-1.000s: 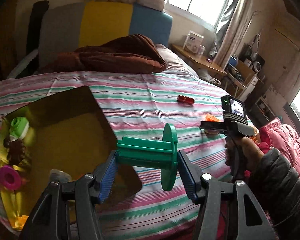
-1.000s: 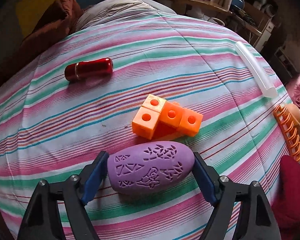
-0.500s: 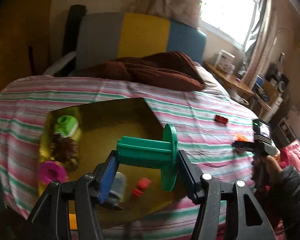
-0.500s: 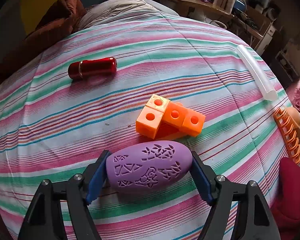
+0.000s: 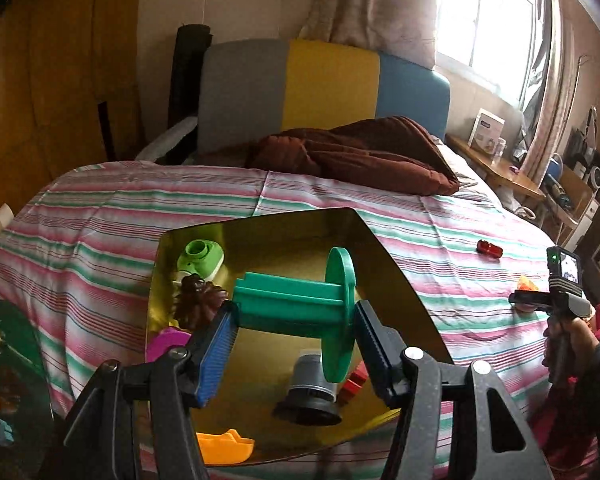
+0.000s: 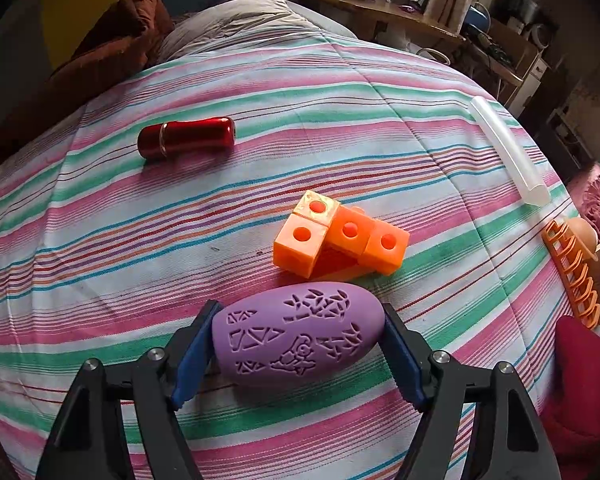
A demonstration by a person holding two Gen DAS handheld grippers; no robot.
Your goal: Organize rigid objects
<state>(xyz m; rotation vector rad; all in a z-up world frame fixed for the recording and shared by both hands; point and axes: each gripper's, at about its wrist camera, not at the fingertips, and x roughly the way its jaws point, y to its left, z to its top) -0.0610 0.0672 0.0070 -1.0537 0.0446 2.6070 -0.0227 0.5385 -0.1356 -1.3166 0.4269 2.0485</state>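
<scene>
The left tool (image 5: 296, 324) grips a green spool (image 5: 300, 304) above a gold tray (image 5: 388, 276) that lies on the striped bed (image 5: 100, 232) near its left edge. In the tray sit a lime cap (image 5: 200, 258), a pine cone (image 5: 196, 300) and a grey cup (image 5: 310, 384), leaving bare room at its centre. The right tool (image 6: 298, 340) clamps a purple oval (image 6: 296, 336) low over the bed. Just beyond it lie orange cubes (image 6: 340, 236), farther off a red cylinder (image 6: 186, 136), and a clear tube (image 6: 508, 156) toward the right edge.
</scene>
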